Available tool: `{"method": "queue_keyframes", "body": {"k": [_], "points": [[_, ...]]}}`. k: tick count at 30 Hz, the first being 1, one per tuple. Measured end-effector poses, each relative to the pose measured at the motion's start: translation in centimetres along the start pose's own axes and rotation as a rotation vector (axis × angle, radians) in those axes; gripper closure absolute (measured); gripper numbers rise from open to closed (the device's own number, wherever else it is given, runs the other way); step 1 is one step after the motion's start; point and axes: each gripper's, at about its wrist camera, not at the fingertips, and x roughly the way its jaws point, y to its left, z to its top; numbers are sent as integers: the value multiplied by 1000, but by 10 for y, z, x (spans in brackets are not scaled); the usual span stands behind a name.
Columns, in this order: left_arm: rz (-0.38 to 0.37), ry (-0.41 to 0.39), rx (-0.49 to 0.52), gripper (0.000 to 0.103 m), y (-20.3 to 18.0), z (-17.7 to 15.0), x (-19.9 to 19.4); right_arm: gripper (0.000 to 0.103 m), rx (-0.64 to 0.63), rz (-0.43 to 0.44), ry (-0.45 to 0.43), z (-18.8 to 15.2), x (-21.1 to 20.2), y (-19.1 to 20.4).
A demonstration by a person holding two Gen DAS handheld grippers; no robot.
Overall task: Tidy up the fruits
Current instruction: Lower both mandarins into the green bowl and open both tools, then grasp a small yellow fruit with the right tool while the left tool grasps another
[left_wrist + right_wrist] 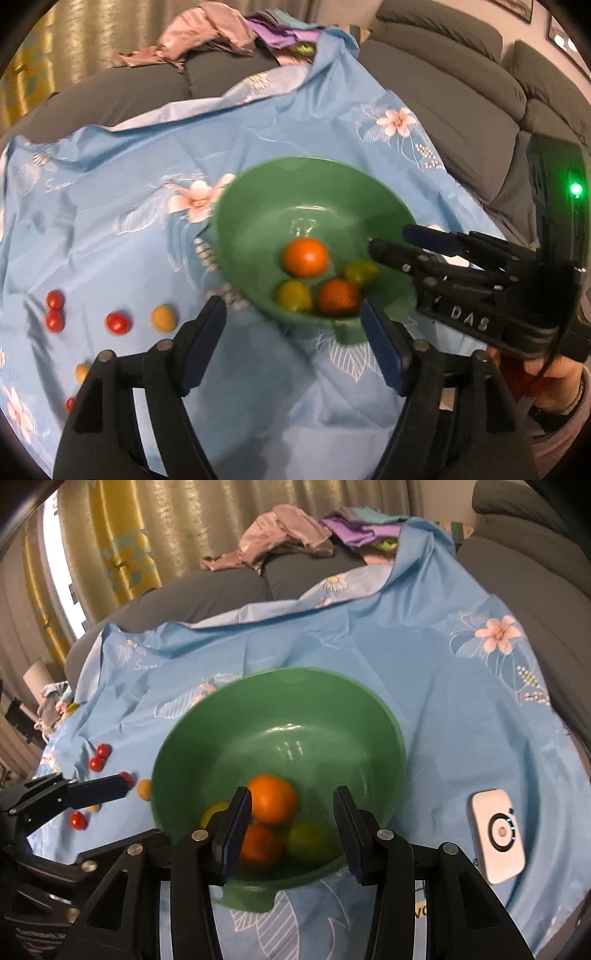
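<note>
A green bowl (258,206) sits on the blue flowered cloth (110,229); it also shows in the right wrist view (221,738). It holds two oranges (306,257) (273,799) and two yellow-green fruits (293,295) (306,840). Small red tomatoes (117,323) (96,763) and small yellow fruits (163,317) (144,789) lie on the cloth left of the bowl. My left gripper (293,345) is open and empty, just short of the bowl's near rim. My right gripper (291,836) is open and empty above the bowl's near side; it also shows in the left wrist view (391,242).
A white device (498,836) lies on the cloth right of the bowl. The cloth covers a grey sofa (461,92). Crumpled clothes (207,33) lie at the back. Curtains (110,535) hang behind.
</note>
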Motion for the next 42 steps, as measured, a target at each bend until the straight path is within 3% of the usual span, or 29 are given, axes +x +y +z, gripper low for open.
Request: {"method": "queue_keyframes", "body": {"k": [3, 14, 21, 29, 42], "points": [[28, -13, -38, 18, 14, -19, -22, 57, -7, 20, -15, -4, -11, 8], [189, -8, -291, 17, 95, -120, -95, 57, -110, 156, -7, -27, -33, 61], [237, -22, -397, 17, 119, -165, -124, 57, -177, 259, 35, -42, -27, 101], [202, -24, -434, 17, 123, -182, -122, 57, -244, 260, 97, -53, -9, 130], [128, -4, -415, 17, 130, -176, -100, 57, -308, 232, 154, -45, 36, 157]]}}
